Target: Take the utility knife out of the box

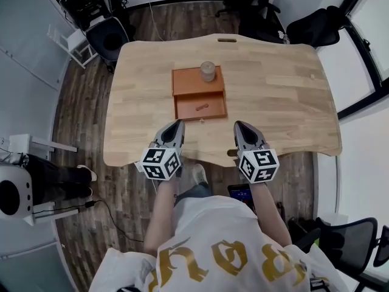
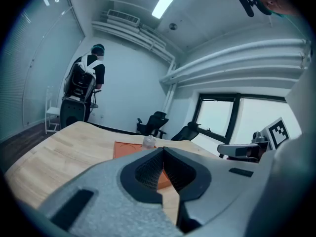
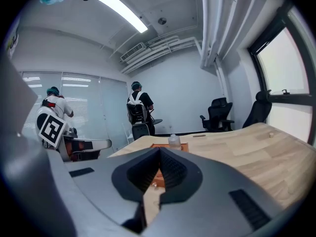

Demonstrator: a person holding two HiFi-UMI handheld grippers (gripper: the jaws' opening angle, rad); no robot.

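**Head view: both grippers clenched at the near edge, knife just ahead in the open tray**

In the left gripper view, the left gripper [image 2: 163, 149] has its two dark ribbed pads pressed tip to tip with nothing between them. Only a sliver of orange box shows through the notch below the tips. The right gripper [image 3: 159, 150] looks the same in its own view: jaws together and empty. Neither touches anything. Both hover over the near edge of the pale wooden table [image 1: 273, 90], side by side but apart, noses pointing toward the far edge.

The small orange-brown utility knife [image 1: 201, 107] lies ahead of them in the open near compartment of the flat orange-brown box [image 1: 188, 81], which sits on the table's midline closer to the near edge than the far one. Seen from above, the knife is forward and slightly right of the left tips, and forward and left of the right tips. The left gripper looks somewhat nearer. The knife's long axis runs roughly parallel to the near edge, slightly tilted, so it lies crosswise to both grippers' line of approach.

A small clear lidded bottle [image 1: 208, 71] stands on the closed far half of the box, beyond the knife and clear of the reach.

By my judgement the task has barely begun: whichever gripper goes must first open, then come down over the tray wall.
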